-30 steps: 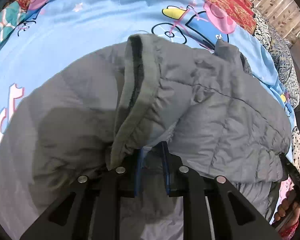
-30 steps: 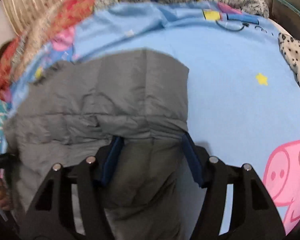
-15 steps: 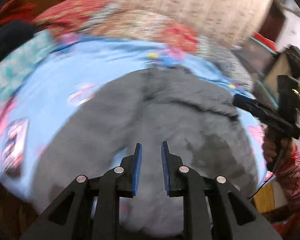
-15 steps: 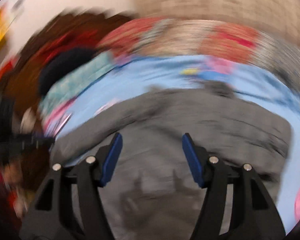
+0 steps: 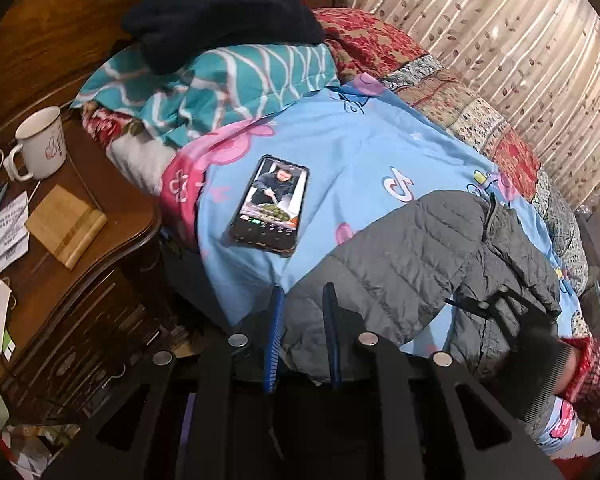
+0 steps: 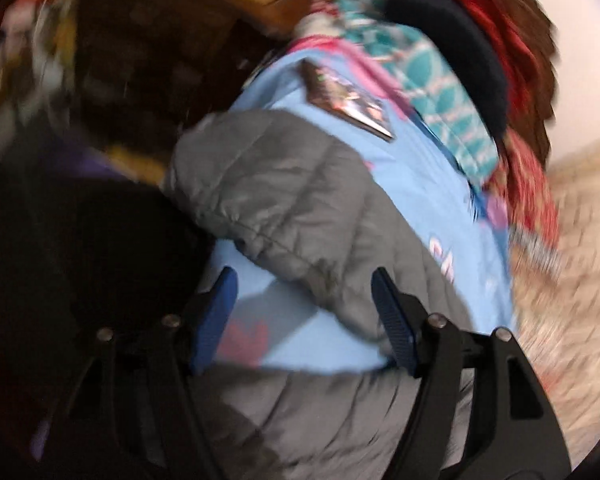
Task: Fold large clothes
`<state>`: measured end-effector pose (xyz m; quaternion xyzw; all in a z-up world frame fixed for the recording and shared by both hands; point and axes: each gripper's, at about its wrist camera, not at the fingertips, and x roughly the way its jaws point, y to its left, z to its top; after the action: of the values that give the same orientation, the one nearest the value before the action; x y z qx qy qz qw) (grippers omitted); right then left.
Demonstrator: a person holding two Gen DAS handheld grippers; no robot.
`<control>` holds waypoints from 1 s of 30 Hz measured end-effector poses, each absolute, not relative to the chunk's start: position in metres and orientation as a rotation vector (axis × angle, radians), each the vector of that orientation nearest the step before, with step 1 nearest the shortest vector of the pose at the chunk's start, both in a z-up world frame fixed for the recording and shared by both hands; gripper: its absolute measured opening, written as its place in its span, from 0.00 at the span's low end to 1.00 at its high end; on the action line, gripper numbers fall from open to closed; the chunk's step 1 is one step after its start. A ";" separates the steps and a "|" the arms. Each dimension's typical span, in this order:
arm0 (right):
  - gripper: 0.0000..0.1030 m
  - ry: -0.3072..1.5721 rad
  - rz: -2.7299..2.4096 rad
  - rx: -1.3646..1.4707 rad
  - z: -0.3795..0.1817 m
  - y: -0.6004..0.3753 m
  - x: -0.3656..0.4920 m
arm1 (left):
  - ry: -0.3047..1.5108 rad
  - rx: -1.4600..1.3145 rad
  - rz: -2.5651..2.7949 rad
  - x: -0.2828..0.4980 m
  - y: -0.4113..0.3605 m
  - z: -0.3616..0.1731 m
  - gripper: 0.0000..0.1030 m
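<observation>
A grey quilted puffer jacket (image 5: 428, 256) lies on a blue cartoon bedsheet (image 5: 352, 152), one part draped over the bed's near edge. My left gripper (image 5: 302, 320) hangs at that edge, its jaws a narrow gap apart with jacket fabric seen between them; I cannot tell if they pinch it. My right gripper (image 6: 304, 300) is open above the jacket (image 6: 284, 200) and sheet, holding nothing; its view is blurred. It also shows in the left wrist view (image 5: 512, 320), over the jacket's right side.
A lit phone (image 5: 270, 204) lies on the sheet left of the jacket. Folded quilts and a dark garment (image 5: 220, 20) are piled at the headboard. A wooden nightstand (image 5: 72, 240) holds a white mug (image 5: 40, 144) and papers. Curtains hang behind the bed.
Both grippers pulled back from the jacket and swung left toward the bed's head end. The left let go of the fold it held. The jacket now lies lower and flatter.
</observation>
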<state>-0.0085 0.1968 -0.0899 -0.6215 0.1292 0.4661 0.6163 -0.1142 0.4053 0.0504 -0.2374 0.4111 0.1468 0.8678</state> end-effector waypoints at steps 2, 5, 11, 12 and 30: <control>0.65 0.256 1.064 -1.491 -0.100 0.204 -0.006 | 0.860 -0.498 0.313 -0.117 0.409 0.047 0.19; 0.53 0.296 1.102 -1.477 -0.102 0.223 0.006 | 0.857 -0.506 0.325 -0.123 0.417 0.042 0.19; 0.04 0.625 1.103 -0.873 -0.003 0.260 0.086 | 0.830 -0.535 0.346 -0.129 0.424 0.041 0.19; 0.04 0.652 1.075 -0.740 0.022 0.257 0.111 | 0.831 -0.536 0.345 -0.127 0.423 0.041 0.19; 0.04 0.775 0.312 0.666 0.057 -0.177 0.347 | 0.844 -0.447 0.121 0.005 0.324 0.048 0.19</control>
<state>0.3470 -0.1766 0.0566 0.3175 0.3694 0.1488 0.8606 0.0046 0.3244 0.0476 -0.2148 0.4059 0.0581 0.8864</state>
